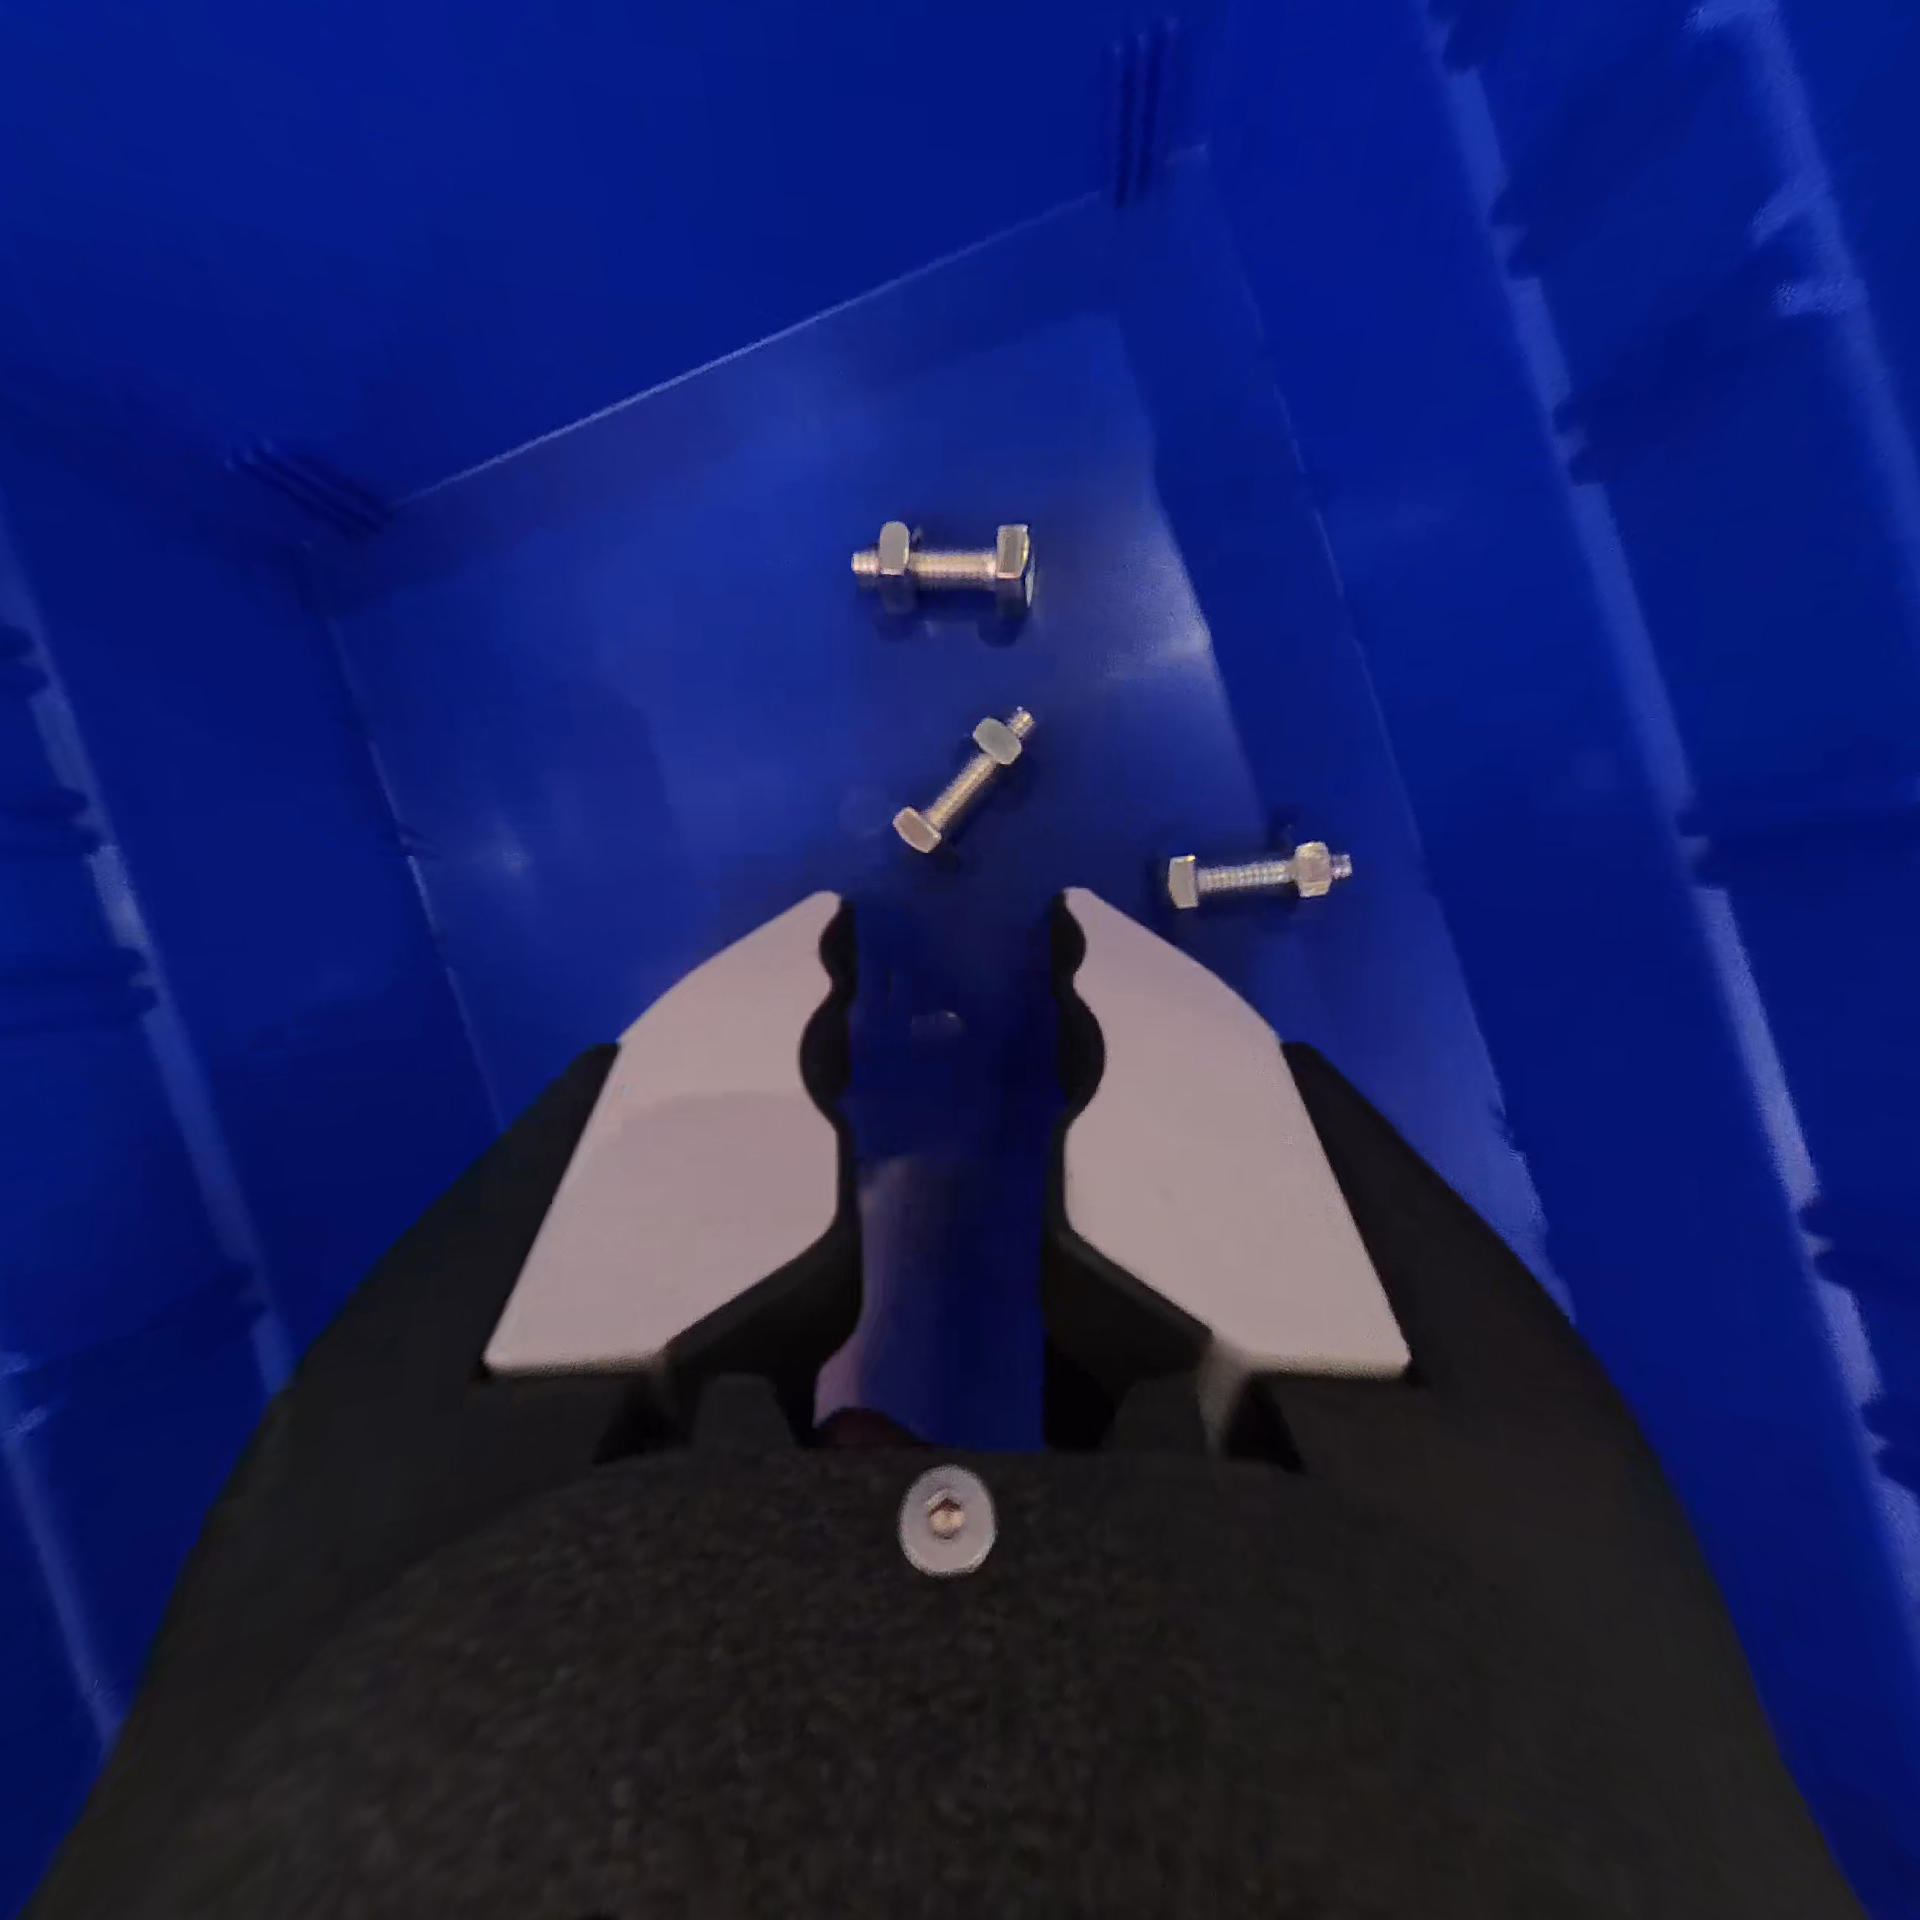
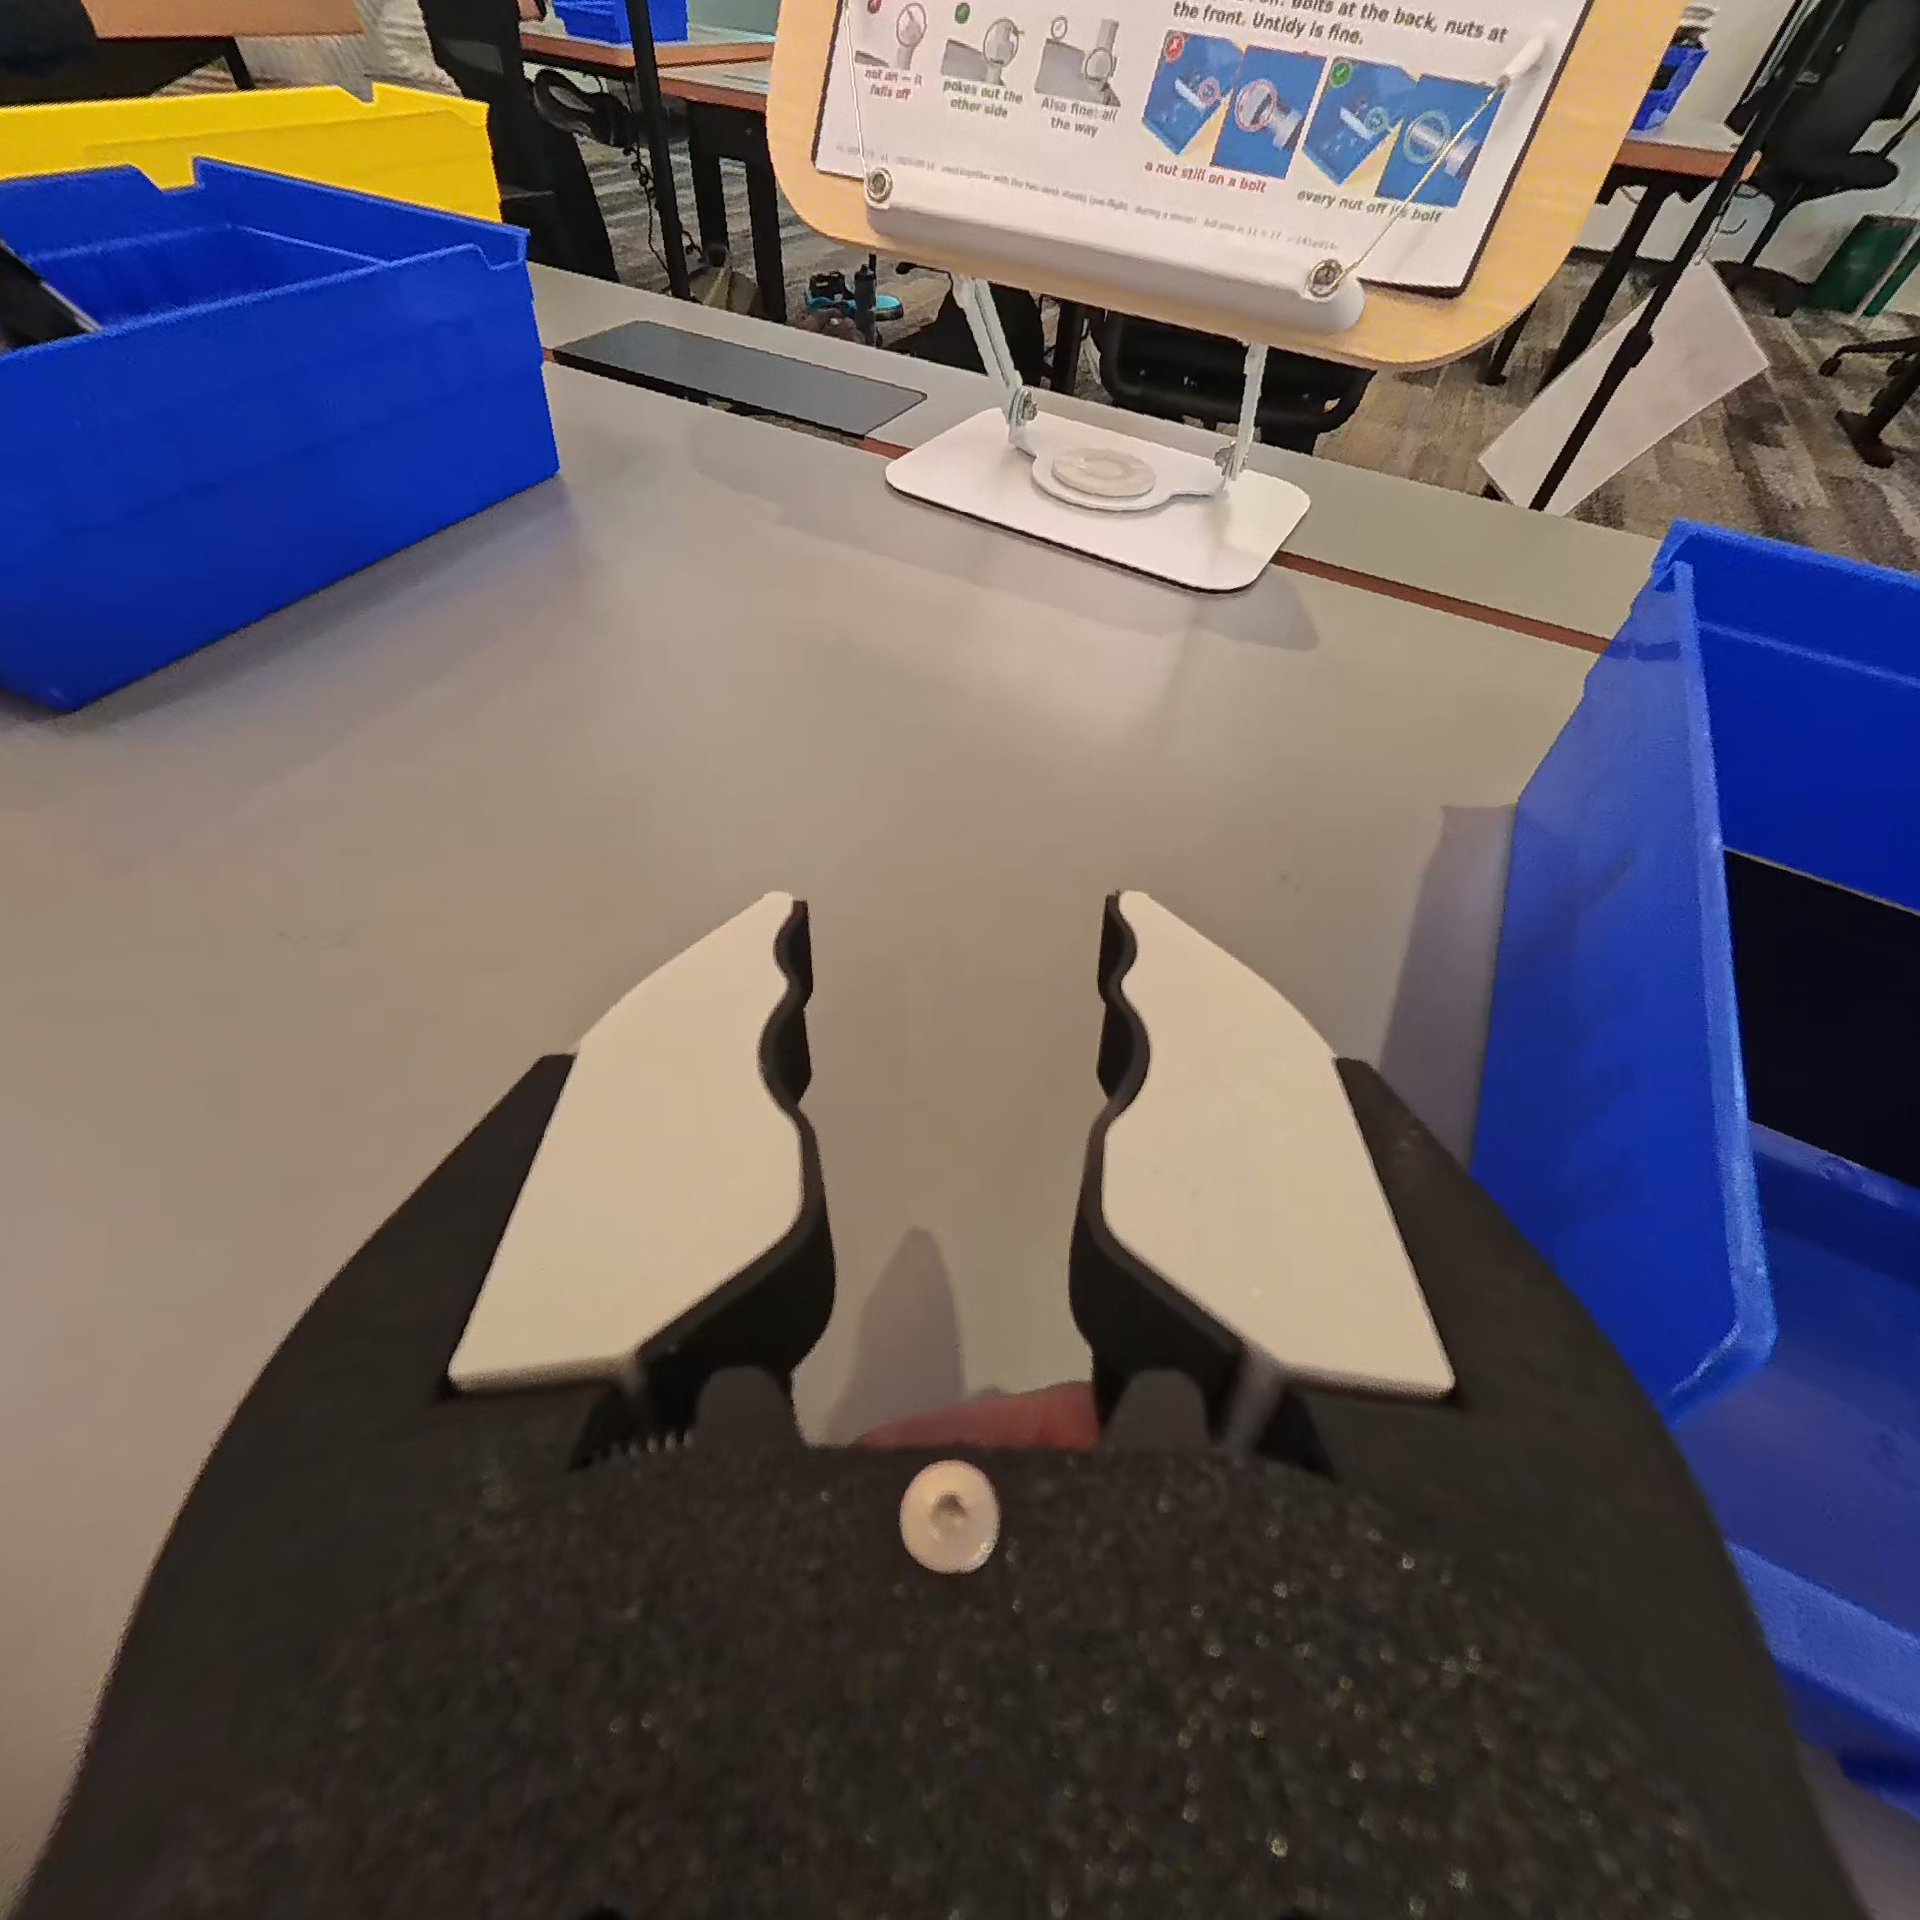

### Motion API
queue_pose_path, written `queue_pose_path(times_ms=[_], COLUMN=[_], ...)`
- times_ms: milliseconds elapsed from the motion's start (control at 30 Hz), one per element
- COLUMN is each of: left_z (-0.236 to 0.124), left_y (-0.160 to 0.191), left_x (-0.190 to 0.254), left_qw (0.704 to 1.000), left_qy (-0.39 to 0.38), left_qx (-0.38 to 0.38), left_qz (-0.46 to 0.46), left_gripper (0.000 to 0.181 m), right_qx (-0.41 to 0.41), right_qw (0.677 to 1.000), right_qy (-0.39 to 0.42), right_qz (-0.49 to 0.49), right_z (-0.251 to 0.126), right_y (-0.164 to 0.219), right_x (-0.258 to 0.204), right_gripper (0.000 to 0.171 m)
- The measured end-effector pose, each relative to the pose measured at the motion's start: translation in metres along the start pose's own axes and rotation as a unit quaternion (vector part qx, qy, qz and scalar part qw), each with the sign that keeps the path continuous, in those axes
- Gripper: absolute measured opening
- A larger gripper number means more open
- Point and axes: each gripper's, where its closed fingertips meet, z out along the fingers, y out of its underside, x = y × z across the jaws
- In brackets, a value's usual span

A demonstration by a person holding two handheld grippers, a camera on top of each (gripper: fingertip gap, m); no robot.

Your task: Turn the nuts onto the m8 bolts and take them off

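Three silver bolts (image 1: 941,570) (image 1: 964,781) (image 1: 1257,875), each nut-fitted, lying flat and apart on blue bin floor (image 1: 644,748)

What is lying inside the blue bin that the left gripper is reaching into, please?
Three bolts, each with a nut threaded on, lie on the blue bin floor. The left gripper hides the near floor.

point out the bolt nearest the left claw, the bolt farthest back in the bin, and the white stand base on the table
nearest bolt (image 1: 961,785): left wrist view, middle of its shank
farthest bolt (image 1: 943,567): left wrist view, threaded shank between nut and head
stand base (image 2: 1226,540): right wrist view, bare front right corner
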Motion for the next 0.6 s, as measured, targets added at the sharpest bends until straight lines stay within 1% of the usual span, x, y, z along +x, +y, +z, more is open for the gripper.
queue_pose_path(times_ms=[33,100,233,267,367,500,600], left_z=[0.0,-0.002,-0.001,-0.001,0.002,0.005,0.006], left_y=[-0.001,0.0,-0.001,-0.001,-0.002,0.0,0.003], left_x=[-0.003,-0.007,-0.014,-0.013,-0.009,-0.006,-0.004], left_qw=[1.0,0.999,0.99,0.986,0.975,0.962,0.948], left_qy=[-0.01,-0.017,-0.034,-0.029,0.008,0.076,0.124], left_qx=[0.0,-0.006,-0.044,-0.06,-0.099,-0.148,-0.172], left_qz=[0.016,0.049,0.133,0.155,0.198,0.216,0.239], left_gripper=[0.041,0.043,0.042,0.042,0.038,0.041,0.039], right_qx=[0.0,-0.002,-0.006,-0.006,-0.007,-0.008,-0.01], right_qw=[1.0,1.0,1.0,1.0,1.0,1.0,1.0], right_qy=[0.0,0.0,-0.002,-0.002,-0.001,0.003,0.009], right_qz=[0.0,0.001,-0.001,-0.002,-0.003,0.0,0.003], right_z=[0.0,0.001,0.001,0.001,-0.001,-0.005,-0.009], right_y=[0.0,0.001,0.002,0.002,0.002,0.003,0.004], right_x=[0.0,0.0,-0.002,-0.002,-0.001,0.004,0.008], right_gripper=[0.053,0.051,0.05,0.05,0.049,0.048,0.047])
